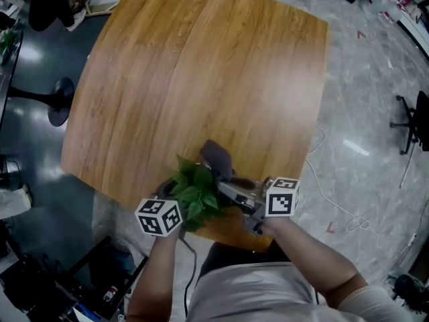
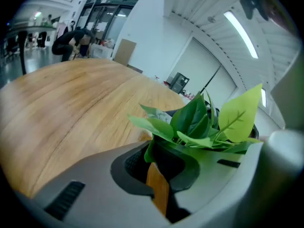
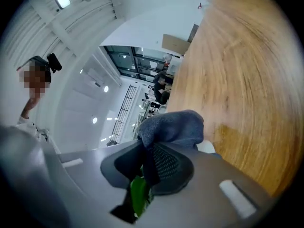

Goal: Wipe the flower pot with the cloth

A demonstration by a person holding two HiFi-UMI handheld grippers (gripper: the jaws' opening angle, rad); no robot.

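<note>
Wood-grain bench (image 1: 201, 66) fills most of the head view, and everything in use sits at its near edge, just in front of the person's forearms. The left tool (image 2: 159, 158) angles downward. Its jaws are drawn almost together, leaving only a thin slit that shows the wood below, and their tips appear to nip the dark near rim of the flower pot (image 2: 254, 129). Green leaves (image 1: 196, 188) spill out directly beyond those tips and hide most of the pot from above.

The right tool (image 3: 147, 163) comes in level from the other side, with its marker cube (image 1: 281, 196) just right of the plant. Its jaws are clamped on the grey cloth (image 3: 173, 125), which bunches up past the tips. A bit of green leaf shows in the gap beneath the pads, so the cloth is right against the plant on the side away from the person. Seen from above, the cloth's free end pokes up just beyond the foliage.

Further on, the bench top runs bare to its far edge. Past that is shiny marbled floor (image 1: 362, 113), with a white cable (image 1: 335, 203) trailing across it and an office chair (image 1: 412, 123) at the right.
</note>
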